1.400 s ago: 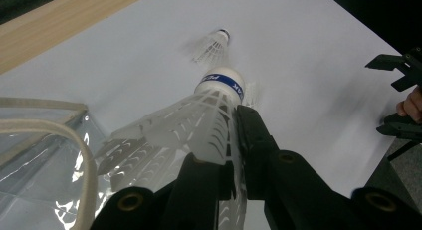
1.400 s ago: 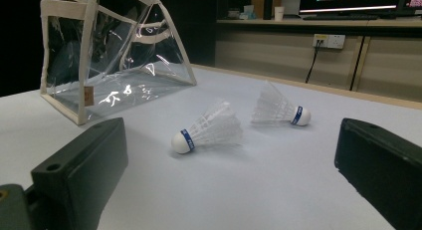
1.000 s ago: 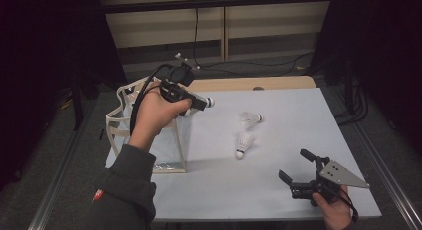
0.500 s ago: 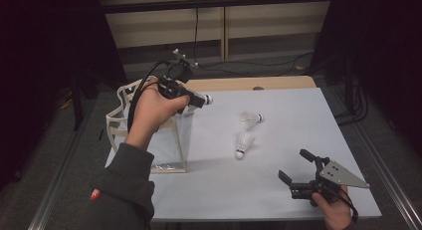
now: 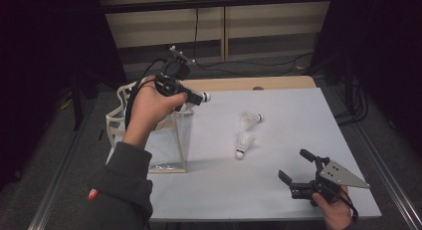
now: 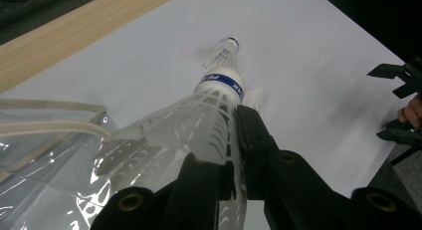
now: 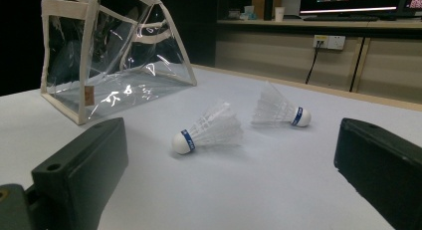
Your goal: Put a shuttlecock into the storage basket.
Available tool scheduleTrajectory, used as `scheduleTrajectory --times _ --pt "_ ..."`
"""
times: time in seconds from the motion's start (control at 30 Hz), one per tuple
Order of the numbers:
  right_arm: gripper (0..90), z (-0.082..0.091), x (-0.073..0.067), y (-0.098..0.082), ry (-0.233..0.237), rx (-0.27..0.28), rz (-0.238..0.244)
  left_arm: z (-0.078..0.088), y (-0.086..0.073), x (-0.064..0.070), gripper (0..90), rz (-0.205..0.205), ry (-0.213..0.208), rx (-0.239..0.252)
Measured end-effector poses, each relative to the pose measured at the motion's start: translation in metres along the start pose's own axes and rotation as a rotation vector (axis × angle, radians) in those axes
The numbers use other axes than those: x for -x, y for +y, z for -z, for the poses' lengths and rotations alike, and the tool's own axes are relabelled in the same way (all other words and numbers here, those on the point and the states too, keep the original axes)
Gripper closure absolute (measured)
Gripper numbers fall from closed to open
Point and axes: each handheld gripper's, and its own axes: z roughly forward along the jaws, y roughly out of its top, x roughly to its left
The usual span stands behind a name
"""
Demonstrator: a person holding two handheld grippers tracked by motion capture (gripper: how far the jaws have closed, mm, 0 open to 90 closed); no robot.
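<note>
My left gripper (image 5: 191,96) is shut on the feather skirt of a white shuttlecock (image 6: 199,125), whose blue-banded cork (image 5: 205,96) points right. It hangs over the top right corner of a clear plastic bag (image 5: 149,135) with cream trim. Two more shuttlecocks lie on the white table: one farther back (image 5: 250,118), one nearer (image 5: 244,143). In the right gripper view they appear as a nearer one (image 7: 211,128) and a farther one (image 7: 278,110), with the bag (image 7: 109,56) behind. My right gripper (image 5: 298,168) stands open near the front right edge, with nothing between its fingers.
The white table (image 5: 278,105) ends in a wooden strip (image 5: 249,83) at the far side. Black cables (image 5: 219,65) run across the floor beyond it. The bag stands upright at the table's left edge.
My left hand has drifted slightly up and away with the shuttlecock still gripped. The right gripper and the two lying shuttlecocks have stayed put.
</note>
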Motion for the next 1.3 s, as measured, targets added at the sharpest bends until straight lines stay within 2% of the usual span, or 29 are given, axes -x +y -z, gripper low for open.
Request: scheduleTrajectory --times 1.0,1.3 --pt "0.2 0.000 0.000 0.000 0.002 0.002 -0.002 0.014 -0.006 -0.026 86.9 0.073 0.051 0.017" --pt "0.2 -0.001 -0.001 0.000 0.007 0.001 -0.001 0.016 -0.006 -0.028 86.9 0.083 0.058 0.017"
